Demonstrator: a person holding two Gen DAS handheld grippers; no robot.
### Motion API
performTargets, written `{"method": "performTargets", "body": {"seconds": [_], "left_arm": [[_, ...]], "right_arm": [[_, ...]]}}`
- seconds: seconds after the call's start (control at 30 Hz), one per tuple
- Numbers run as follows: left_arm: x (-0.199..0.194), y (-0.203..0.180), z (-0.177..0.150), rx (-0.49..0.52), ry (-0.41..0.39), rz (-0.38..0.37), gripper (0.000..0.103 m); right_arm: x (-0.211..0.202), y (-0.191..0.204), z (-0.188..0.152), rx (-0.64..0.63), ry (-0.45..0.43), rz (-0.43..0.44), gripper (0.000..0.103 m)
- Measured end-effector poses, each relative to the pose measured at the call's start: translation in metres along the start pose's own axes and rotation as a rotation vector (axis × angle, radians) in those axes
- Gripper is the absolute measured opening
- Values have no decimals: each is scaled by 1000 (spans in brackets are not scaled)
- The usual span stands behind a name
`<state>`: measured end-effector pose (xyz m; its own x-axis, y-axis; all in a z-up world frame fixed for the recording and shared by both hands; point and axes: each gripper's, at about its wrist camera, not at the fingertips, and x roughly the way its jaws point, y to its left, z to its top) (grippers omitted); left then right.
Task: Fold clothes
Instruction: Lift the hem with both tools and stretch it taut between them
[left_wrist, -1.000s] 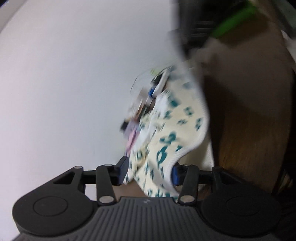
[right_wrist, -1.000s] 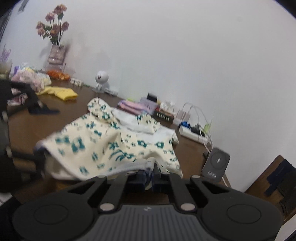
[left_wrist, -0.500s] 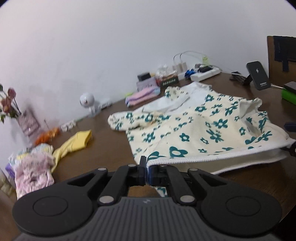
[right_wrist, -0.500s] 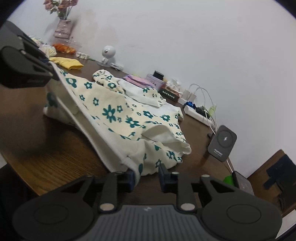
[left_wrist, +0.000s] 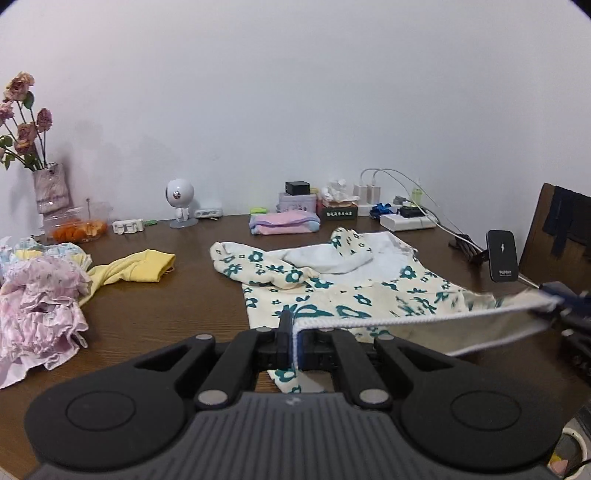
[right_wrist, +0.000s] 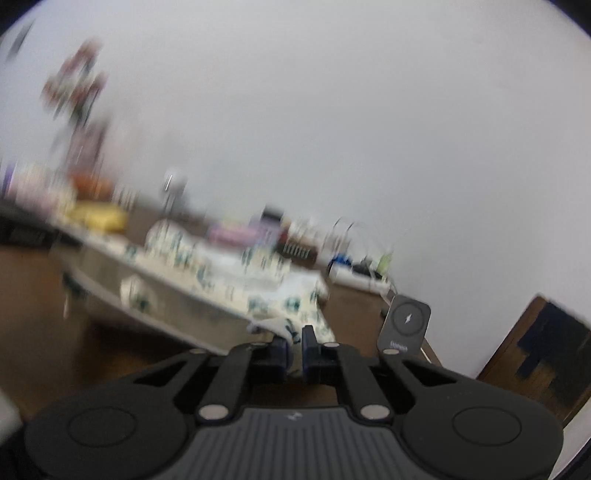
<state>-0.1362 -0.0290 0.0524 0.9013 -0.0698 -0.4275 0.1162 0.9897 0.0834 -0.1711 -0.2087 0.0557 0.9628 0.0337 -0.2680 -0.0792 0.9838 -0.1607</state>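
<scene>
A cream garment with teal flowers (left_wrist: 332, 291) lies spread on the brown table (left_wrist: 192, 295). My left gripper (left_wrist: 293, 338) is shut on its white hem at the near left corner. The hem runs taut to the right, where my right gripper (left_wrist: 565, 301) holds the other end, blurred. In the right wrist view, which is motion-blurred, my right gripper (right_wrist: 294, 345) is shut on a bunched corner of the floral garment (right_wrist: 221, 280), and the cloth stretches away to the left.
A yellow garment (left_wrist: 136, 267) and a pink ruffled pile (left_wrist: 40, 310) lie at left. At the back are a folded pink cloth (left_wrist: 282, 223), a white round figure (left_wrist: 180, 195), a vase (left_wrist: 50, 190) and a power strip (left_wrist: 406, 221). A charger stand (left_wrist: 501, 254) and chair (left_wrist: 557, 236) are at right.
My right gripper, open half a second ago, has closed on the hem corner and is moving fast. The left gripper stays shut, and the hem now hangs taut between both.
</scene>
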Motion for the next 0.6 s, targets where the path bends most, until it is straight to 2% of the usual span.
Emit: {"method": "performTargets", "body": {"seconds": [0.03, 0.13, 0.27, 0.4, 0.47, 0.53, 0.6], "left_arm": [[-2, 3, 0, -15, -2, -3, 2], [-6, 6, -4, -32, 1, 1, 2], [-8, 7, -7, -25, 14, 12, 3], [-59, 11, 23, -36, -103, -80, 3], [-75, 15, 38, -22, -136, -125, 3], [-66, 17, 53, 4, -115, -169, 3], [-35, 18, 70, 61, -65, -195, 3]], "right_arm": [[10, -4, -6, 77, 43, 35, 15], [29, -11, -21, 238, 152, 119, 2], [10, 1, -11, 91, 89, 76, 1], [-23, -19, 30, 23, 26, 106, 1], [-50, -34, 56, -10, -38, 127, 1], [-36, -46, 71, -17, -10, 162, 1], [-20, -59, 85, -23, 25, 199, 1]]}}
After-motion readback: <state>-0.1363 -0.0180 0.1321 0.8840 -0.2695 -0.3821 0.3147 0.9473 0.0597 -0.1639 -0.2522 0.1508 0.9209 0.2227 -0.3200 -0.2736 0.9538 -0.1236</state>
